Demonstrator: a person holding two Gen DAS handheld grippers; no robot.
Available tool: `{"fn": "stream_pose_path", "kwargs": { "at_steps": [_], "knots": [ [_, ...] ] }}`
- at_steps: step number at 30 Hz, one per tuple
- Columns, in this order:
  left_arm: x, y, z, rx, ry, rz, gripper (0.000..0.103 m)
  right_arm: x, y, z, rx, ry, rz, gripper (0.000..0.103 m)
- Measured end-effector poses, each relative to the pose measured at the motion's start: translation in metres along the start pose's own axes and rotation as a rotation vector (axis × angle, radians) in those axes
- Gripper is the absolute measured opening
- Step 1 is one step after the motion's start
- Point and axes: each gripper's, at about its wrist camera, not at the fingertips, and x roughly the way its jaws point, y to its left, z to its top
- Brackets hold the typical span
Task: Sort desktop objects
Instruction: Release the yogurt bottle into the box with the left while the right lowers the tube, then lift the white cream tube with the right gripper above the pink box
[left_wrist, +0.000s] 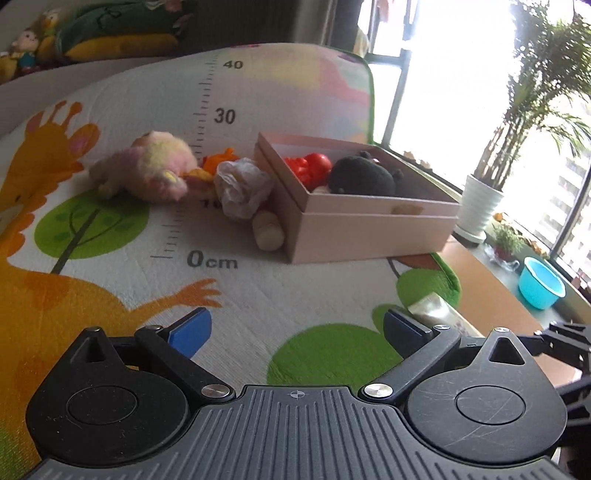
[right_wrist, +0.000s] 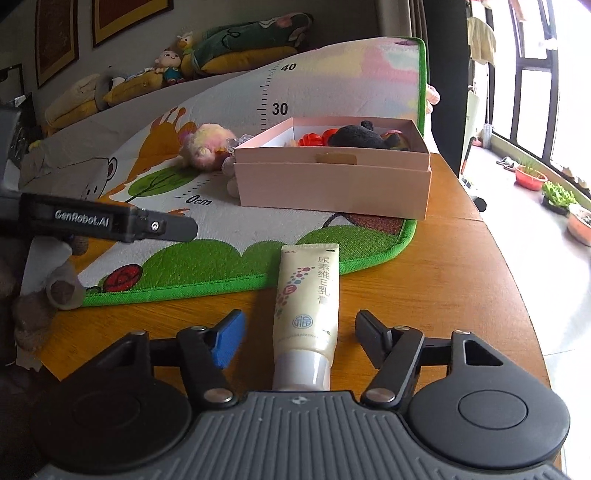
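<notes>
Cream tube (right_wrist: 308, 310) lies flat on the wooden worktop (right_wrist: 443, 280), dead centre betw the right gripper (right_wrist: 300, 334) fingers. Long axis runs 6-to-12 in right wrist view: white cap at 6, tucked close to the gripper body; crimped tail at 12, resting over the green edge of the play mat (right_wrist: 236, 229). So tube runs along the fingers, not across them. Blue pad (right_wrist: 227, 341) sits at its 9, black pad (right_wrist: 373, 334) at its 3, both clear of the tube w/ a gap each side. Right fingers spread wide, nothing gripped.

Judgement: closing squeeze would take the tube across its width near the cap end; no reorient needed, approach looks aligned.

Pink box (right_wrist: 332, 181) at 12 beyond the tube tail, on the mat, already holding a black plush (right_wrist: 356, 138) and red toys (right_wrist: 312, 139). Likely drop target, straight ahead.

Left gripper (left_wrist: 297, 330) hangs over the mat, fingers apart and empty; the tube shows only as a sliver at its 2. Right is clearly the nearer hand. Pink plush (left_wrist: 151, 173), crumpled plastic (left_wrist: 242, 188) and a wooden peg (left_wrist: 267, 230) sit at the left gripper's 11–12, just beside the box's left wall, unsorted.
</notes>
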Motion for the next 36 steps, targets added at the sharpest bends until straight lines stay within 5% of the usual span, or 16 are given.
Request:
{"fn": "stream_pose_path", "kwargs": {
  "at_steps": [7,21,36],
  "knots": [
    [-0.004,-0.027,-0.012,0.106,0.03,0.032,0.102,-0.006,-0.002,-0.005,0.019,-0.022,-0.017,0.037],
    [-0.007,-0.024,-0.012,0.1,0.04,0.04,0.103,-0.018,-0.002,0.014,-0.029,-0.069,-0.02,0.035],
    [-0.004,-0.009,-0.007,0.045,0.048,0.021,0.103,-0.022,-0.007,0.091,-0.123,-0.243,-0.06,0.032]
  ]
}}
